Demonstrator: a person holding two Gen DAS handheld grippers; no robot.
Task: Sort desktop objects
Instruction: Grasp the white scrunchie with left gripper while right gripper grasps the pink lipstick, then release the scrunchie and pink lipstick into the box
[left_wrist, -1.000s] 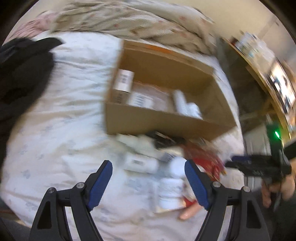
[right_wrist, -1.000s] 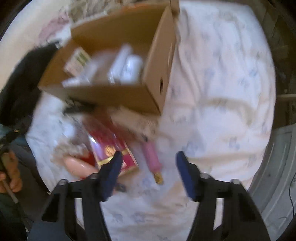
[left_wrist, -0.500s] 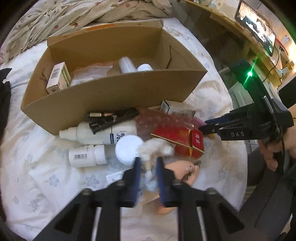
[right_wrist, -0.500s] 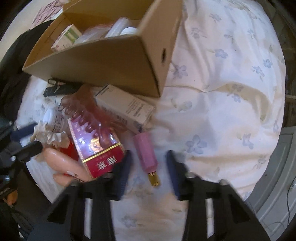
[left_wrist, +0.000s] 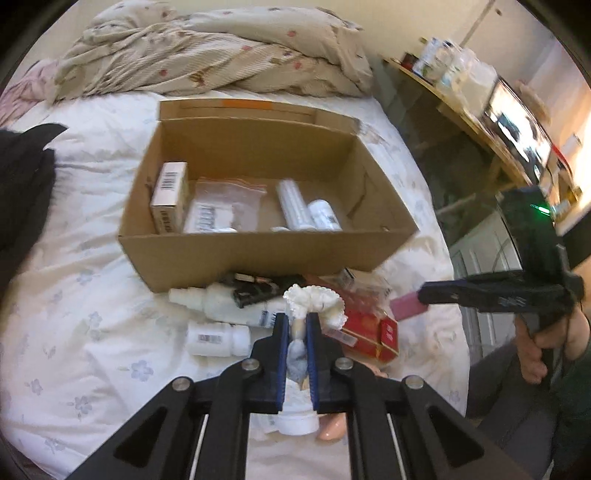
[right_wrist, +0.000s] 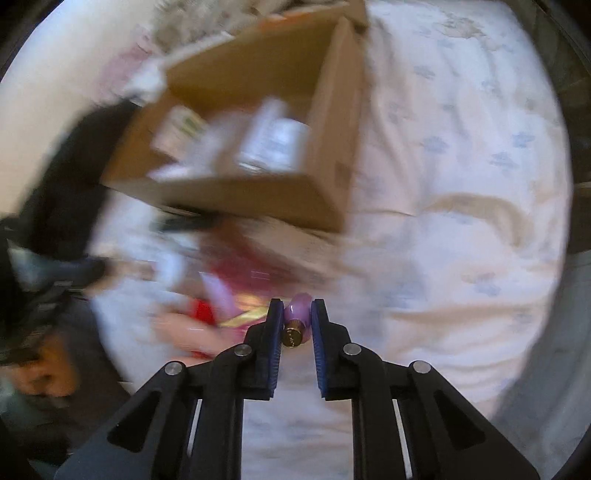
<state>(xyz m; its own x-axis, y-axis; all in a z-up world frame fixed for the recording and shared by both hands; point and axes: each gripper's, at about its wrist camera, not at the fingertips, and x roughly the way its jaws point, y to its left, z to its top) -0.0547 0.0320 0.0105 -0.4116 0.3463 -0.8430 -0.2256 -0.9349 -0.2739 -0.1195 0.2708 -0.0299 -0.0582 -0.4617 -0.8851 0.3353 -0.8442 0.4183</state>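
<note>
My left gripper (left_wrist: 297, 325) was nearly closed on a white scrunchie (left_wrist: 314, 304). The blue pads pinched its gathered middle, and the frilled part puffed out above the tips, over the clutter in front of the box (left_wrist: 258, 254). It looked soft and very light, so I judged it would squash rather than slip. A pinch through the bunched fabric seemed the right hold, since a loose edge could slide out.

My right gripper (right_wrist: 297, 325) was drawn in tight on a pink tube (right_wrist: 297, 312) with a gold cap, held above the sheet (right_wrist: 461, 184) near the box corner. That view was badly blurred, so I could not tell how far down the tube the pads sat. The tube looked stiff, smooth and small. I judged it might roll or pivot between flat pads, so a grip across the body rather than on the cap would serve best.

The box already held a carton (left_wrist: 170, 195), a bag (left_wrist: 225, 206) and two bottles (left_wrist: 306, 210). More bottles (left_wrist: 218, 338) and a red pack (left_wrist: 373, 332) lay on the sheet.
</note>
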